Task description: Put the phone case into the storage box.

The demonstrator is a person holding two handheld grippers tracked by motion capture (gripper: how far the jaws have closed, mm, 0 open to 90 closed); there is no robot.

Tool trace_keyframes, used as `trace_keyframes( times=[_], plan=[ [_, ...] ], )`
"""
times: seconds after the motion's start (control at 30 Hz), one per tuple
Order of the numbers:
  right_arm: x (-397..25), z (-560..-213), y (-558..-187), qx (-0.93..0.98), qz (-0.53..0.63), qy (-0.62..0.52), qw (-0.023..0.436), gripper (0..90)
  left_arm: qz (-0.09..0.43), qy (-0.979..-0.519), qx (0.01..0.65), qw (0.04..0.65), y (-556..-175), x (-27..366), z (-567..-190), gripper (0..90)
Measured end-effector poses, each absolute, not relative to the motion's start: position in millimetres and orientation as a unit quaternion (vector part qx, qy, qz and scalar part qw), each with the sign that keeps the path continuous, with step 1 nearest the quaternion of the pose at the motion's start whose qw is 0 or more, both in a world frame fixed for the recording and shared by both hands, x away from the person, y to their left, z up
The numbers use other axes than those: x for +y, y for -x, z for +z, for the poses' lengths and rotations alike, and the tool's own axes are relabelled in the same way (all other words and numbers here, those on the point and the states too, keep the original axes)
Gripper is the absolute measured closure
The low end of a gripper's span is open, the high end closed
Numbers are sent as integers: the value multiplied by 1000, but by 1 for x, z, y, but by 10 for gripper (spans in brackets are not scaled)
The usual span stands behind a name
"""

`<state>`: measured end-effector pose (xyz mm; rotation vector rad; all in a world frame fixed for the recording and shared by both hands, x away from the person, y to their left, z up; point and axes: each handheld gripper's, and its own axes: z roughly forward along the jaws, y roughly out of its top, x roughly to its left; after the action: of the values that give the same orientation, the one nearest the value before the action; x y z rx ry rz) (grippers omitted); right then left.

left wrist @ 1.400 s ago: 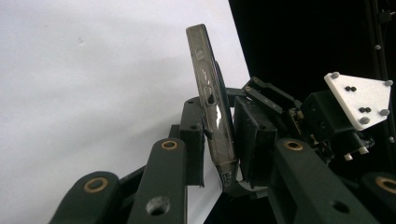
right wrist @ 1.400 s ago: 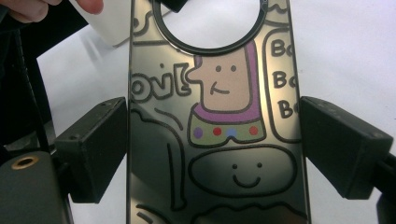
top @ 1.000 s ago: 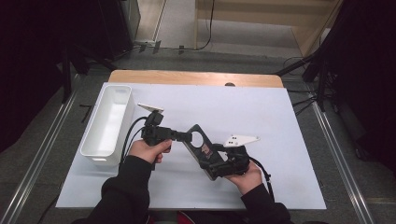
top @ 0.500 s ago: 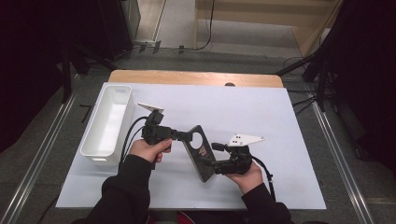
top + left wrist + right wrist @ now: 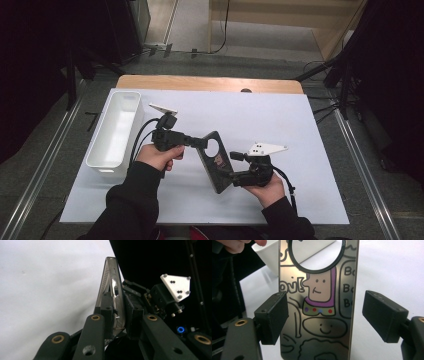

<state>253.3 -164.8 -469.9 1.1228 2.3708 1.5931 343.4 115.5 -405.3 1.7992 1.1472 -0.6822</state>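
**Phone case held up between my two tongs**

I am holding a phone case [image 5: 215,161] in the middle of the high view, lifted a little off the white surface [image 5: 300,120]. It is a dark case with a big round hole near its top. In the right gripper view I can see funny drawings on it: a face, a smile and speech bubbles.

My left tongs [image 5: 197,142] are pinching the top end of the case. In the left gripper view the two black jaws press on its thin edge from both sides.

My right tongs [image 5: 231,179] are at the lower end of the case. In the right gripper view the jaws are spread wide. The left pad looks like it is touching or just beside the case, and the right pad is well apart from it. So I think only my left tongs are holding it now.

A white tray [image 5: 116,131] sits at the left of the high view. It looks empty.

Nobody told me the job. My guess is the case may go in the tray. That part is not done yet.
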Motion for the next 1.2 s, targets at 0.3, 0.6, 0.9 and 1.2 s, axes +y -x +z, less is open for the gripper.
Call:
trace_keyframes(
  times=[0.3,0.6,0.9,1.2],
  plan=[
    [-167,-467,-254,774,520,-359,20,185,-256,-753,432,426,-345,116,-394,789],
    [-168,-463,-253,782,518,-346,9,184,-241,-778,399,421,-345,115,-383,789],
    [-171,-462,-253,786,516,-340,0,184,-228,-801,368,414,-344,112,-374,789],
    [-175,-457,-252,792,513,-331,-1,183,-229,-822,340,396,-349,107,-370,789]
  ],
)
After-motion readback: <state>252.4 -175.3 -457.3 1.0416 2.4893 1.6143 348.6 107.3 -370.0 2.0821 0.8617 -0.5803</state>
